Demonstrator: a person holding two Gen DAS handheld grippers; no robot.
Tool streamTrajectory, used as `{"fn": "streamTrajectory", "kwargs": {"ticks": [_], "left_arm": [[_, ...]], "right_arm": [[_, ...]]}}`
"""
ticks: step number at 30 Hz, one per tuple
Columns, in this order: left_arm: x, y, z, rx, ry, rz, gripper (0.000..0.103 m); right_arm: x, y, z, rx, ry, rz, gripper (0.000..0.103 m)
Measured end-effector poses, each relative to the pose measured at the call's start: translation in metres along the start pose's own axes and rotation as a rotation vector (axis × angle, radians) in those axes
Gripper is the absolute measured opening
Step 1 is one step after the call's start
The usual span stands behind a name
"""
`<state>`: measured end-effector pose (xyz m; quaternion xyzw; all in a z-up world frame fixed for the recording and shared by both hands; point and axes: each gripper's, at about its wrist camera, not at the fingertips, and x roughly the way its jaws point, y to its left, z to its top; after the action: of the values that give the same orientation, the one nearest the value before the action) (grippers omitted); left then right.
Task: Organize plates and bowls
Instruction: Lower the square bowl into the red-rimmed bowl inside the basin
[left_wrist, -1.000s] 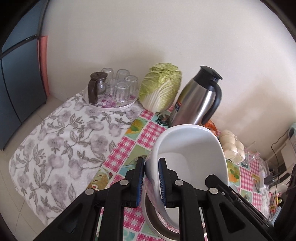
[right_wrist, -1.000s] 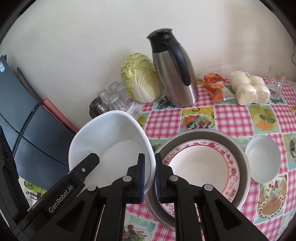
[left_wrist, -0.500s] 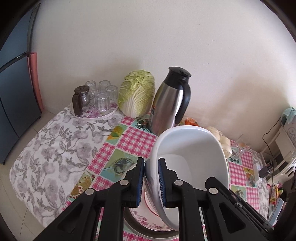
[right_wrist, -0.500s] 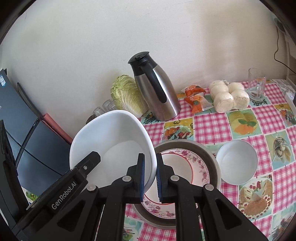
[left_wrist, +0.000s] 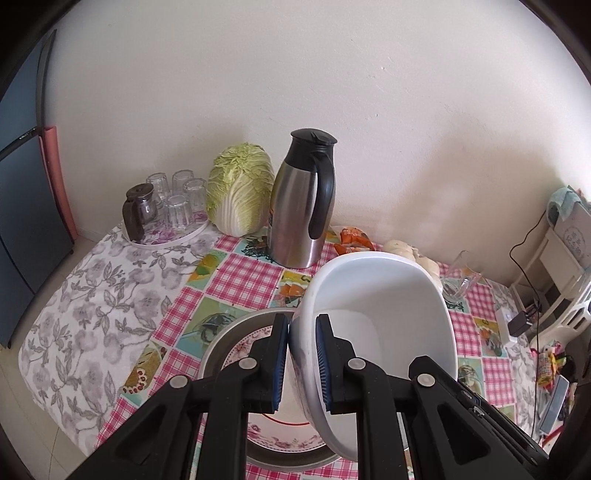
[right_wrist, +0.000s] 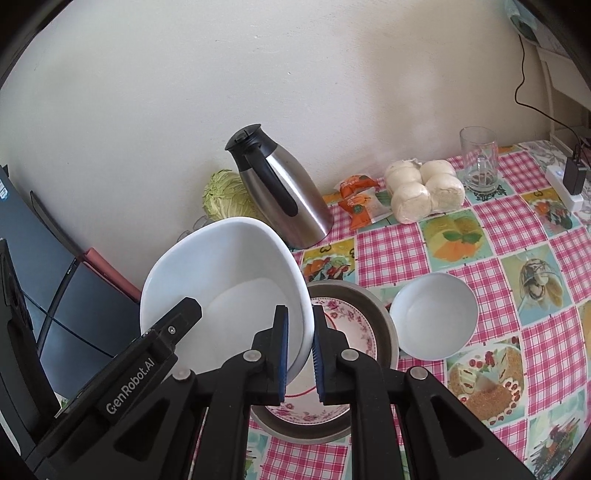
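We see a plain white bowl (left_wrist: 388, 302) above a white plate with a pink flower rim (right_wrist: 343, 317), itself inside a grey metal basin (right_wrist: 384, 317); the tablecloth (right_wrist: 399, 251) is pink-and-white check with food pictures, beside a grey-leaf floral cloth (left_wrist: 92, 306), a pale green cabbage (left_wrist: 240, 192) and a silver-and-black flask (left_wrist: 303, 206)

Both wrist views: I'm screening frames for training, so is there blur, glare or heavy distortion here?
Left wrist view: sharp, soft daylight, faint sheen on the steel vacuum jug; fisheye bends the wall and the dark corners vignette. Right wrist view: equally sharp; the large white bowl is evenly lit without blown highlights, and the checked tablecloth curves toward the edges.
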<state>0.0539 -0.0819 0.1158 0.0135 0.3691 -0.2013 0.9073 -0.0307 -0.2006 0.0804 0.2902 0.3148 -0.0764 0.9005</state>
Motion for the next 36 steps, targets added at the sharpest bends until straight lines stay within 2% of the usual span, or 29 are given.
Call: {"fn": "streamTrajectory", "kwargs": {"ticks": [6, 19, 36], "left_arm": [[0.007, -0.006, -0.004, 0.019, 0.019, 0.003, 0.018], [0.023, 0.013, -0.006, -0.013, 0.071, 0.01, 0.018], [0.059, 0.037, -0.015, -0.056, 0.176, 0.01, 0.018]], "right_arm": [[0.002, -0.009, -0.001, 0.018, 0.018, -0.009, 0.014], [0.024, -0.008, -0.009, 0.026, 0.093, 0.01, 0.015], [0.058, -0.004, -0.022, 0.002, 0.17, -0.047, 0.015]]}}
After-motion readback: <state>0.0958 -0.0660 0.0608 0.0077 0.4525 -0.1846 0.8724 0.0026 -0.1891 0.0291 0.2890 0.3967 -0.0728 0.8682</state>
